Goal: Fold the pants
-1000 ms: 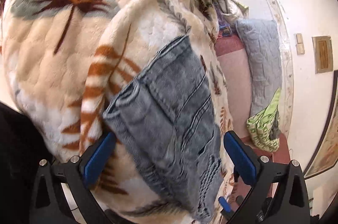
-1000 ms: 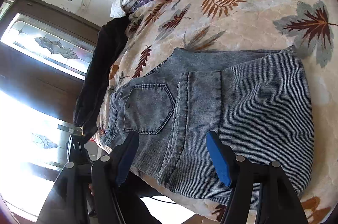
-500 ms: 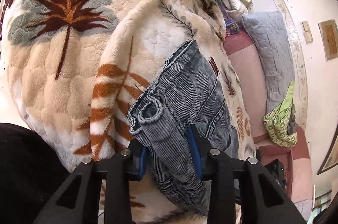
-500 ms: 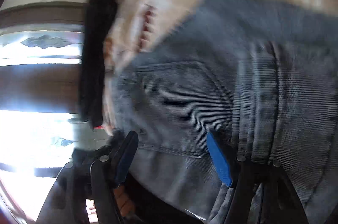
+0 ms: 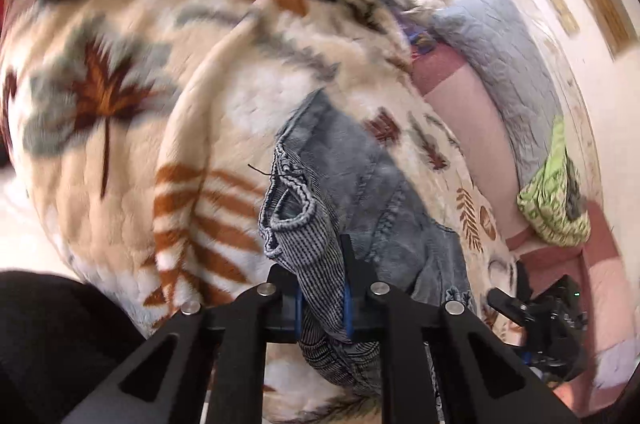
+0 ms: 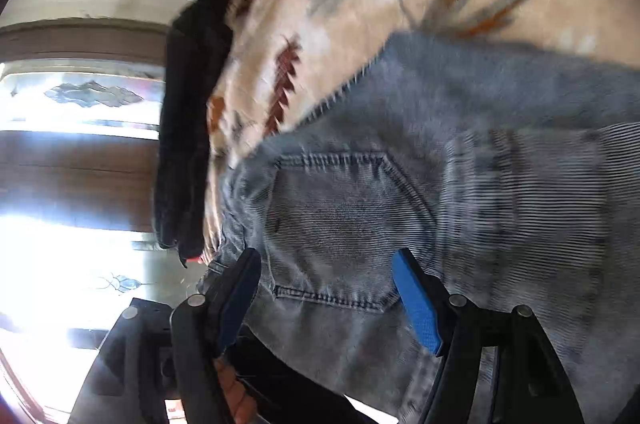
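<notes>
The pants (image 5: 372,192) are ribbed, faded grey-blue denim with a frayed hem, lying on a plush, fuzzy leaf-print fleece blanket (image 5: 132,128), and the gripper arms look like matt black plastic with shiny metal pins.

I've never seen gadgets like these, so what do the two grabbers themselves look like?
Both look alike. The left gripper has angular matte-black arms with triangular cut-outs, silver round rivets at the joints, and thin blue pads lining its fingers. The right gripper has the same black frame and rivets, with broader bright blue pads.
</notes>
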The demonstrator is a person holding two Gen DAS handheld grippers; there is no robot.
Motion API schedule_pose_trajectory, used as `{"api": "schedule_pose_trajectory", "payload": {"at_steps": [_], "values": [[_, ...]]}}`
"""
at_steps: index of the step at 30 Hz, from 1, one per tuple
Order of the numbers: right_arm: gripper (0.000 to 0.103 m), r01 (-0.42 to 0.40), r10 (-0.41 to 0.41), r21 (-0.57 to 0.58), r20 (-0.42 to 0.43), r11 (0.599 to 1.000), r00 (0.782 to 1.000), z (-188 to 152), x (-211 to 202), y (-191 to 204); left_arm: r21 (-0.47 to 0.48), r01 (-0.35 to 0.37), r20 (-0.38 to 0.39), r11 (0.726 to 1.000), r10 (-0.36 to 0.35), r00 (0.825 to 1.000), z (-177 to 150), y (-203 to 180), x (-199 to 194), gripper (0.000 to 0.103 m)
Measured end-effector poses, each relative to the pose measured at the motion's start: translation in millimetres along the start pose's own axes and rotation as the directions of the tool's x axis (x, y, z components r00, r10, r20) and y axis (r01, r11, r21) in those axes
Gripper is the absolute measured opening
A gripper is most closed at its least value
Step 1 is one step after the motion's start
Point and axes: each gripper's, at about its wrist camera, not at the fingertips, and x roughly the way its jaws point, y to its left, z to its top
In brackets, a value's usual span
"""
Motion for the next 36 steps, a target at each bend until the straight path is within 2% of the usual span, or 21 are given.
{"api": "schedule_pose_trajectory", "payload": {"at_steps": [4,7,8,10,13,15,16,17,19,20,21,22,23,24,26,28,30,32,34,35,36], "values": [[0.072,-0.042,0.039,0.03,0.102,0.999,0.994,-13.6,-54.3,-26.4,0.171,-0.028,0.068,0.985,0.017,0.998,-1.2,-50.1,-14.5,0.012],[0.072,-0.067,0.054,0.057,0.194,0.996,0.98,-21.9,-98.9,-51.7,0.331,-0.047,0.12,0.942,0.007,0.993,-10.6,-96.9,-24.1,0.011],[0.072,-0.075,0.059,0.067,0.218,0.995,0.974,-24.9,-112.4,-60.2,0.393,-0.051,0.133,0.918,-0.002,0.991,-16.0,-116.4,-26.6,0.011],[0.072,-0.097,0.064,0.1,0.292,0.99,0.954,-31.1,-142.3,-83.1,0.508,-0.057,0.155,0.859,-0.026,0.988,-31.8,-151.1,-30.5,0.011],[0.072,-0.143,0.077,0.151,0.38,0.978,0.922,-47.7,-179.3,-118.9,0.674,-0.043,0.144,0.737,-0.074,0.987,-71.9,-205.7,-30.5,0.01],[0.072,-0.164,0.077,0.174,0.422,0.971,0.903,-58.7,-198.5,-137.0,0.777,-0.015,0.094,0.629,-0.092,0.991,-113.3,-240.5,-21.5,0.01],[0.072,-0.177,0.078,0.186,0.444,0.966,0.892,-64.5,-208.6,-147.4,0.799,0.002,0.07,0.601,-0.095,0.993,-126.6,-248.9,-17.2,0.01],[0.072,-0.187,0.076,0.198,0.466,0.962,0.882,-70.1,-217.6,-157.4,0.831,0.032,0.02,0.556,-0.088,0.996,-149.8,-259.9,-6.8,0.01],[0.072,-0.19,0.06,0.218,0.492,0.957,0.869,-75.5,-224.6,-170.9,0.877,0.073,-0.069,0.474,-0.027,0.997,-187.3,-272.9,21.7,0.01],[0.072,-0.193,0.054,0.232,0.499,0.953,0.865,-79.9,-227.9,-179.6,0.892,0.107,-0.138,0.439,0.039,0.99,-210.1,-274.2,49.2,0.011],[0.072,-0.197,0.051,0.242,0.5,0.95,0.864,-83.0,-230.4,-184.7,0.904,0.119,-0.191,0.411,0.139,0.972,-229.9,-270.7,77.8,0.011],[0.072,-0.203,0.05,0.254,0.502,0.946,0.863,-87.3,-232.6,-192.0,0.916,0.101,-0.191,0.388,0.2,0.961,-240.5,-267.4,92.1,0.011],[0.072,-0.206,0.05,0.258,0.503,0.944,0.863,-90.7,-234.1,-196.3,0.936,0.065,-0.133,0.345,0.178,0.975,-250.5,-266.3,91.9,0.013],[0.072,-0.205,0.048,0.259,0.507,0.944,0.861,-94.5,-236.4,-201.4,0.939,0.074,-0.13,0.336,0.148,0.98,-252.1,-268.3,84.7,0.029],[0.072,-0.193,0.036,0.257,0.513,0.947,0.858,-97.9,-238.8,-206.2,0.913,0.174,-0.234,0.37,0.122,0.964,-245.1,-272.1,75.8,0.053],[0.072,-0.201,0.043,0.257,0.513,0.945,0.857,-97.1,-235.2,-207.2,0.877,0.232,-0.288,0.421,0.073,0.955,-229.2,-273.6,60.1,0.054],[0.072,-0.197,0.054,0.229,0.512,0.953,0.857,-97.0,-236.4,-199.0,0.846,0.246,-0.288,0.473,0.019,0.957,-212.1,-271.0,38.3,0.054],[0.072,-0.183,0.059,0.199,0.506,0.963,0.86,-96.8,-235.2,-188.4,0.781,0.271,-0.28,0.563,-0.073,0.957,-177.6,-262.0,12.3,0.055],[0.072,-0.186,0.085,0.165,0.481,0.969,0.873,-97.3,-230.3,-174.5,0.734,0.231,-0.199,0.639,-0.124,0.972,-144.3,-250.4,-4.8,0.068],[0.072,-0.199,0.107,0.156,0.46,0.968,0.881,-98.0,-225.0,-167.5,0.72,0.133,-0.091,0.681,-0.097,0.991,-123.8,-237.7,-12.6,0.071],[0.072,-0.211,0.125,0.15,0.443,0.966,0.888,-100.5,-220.7,-163.8,0.715,0.068,-0.029,0.696,-0.067,0.997,-113.8,-228.9,-14.2,0.072]]}}
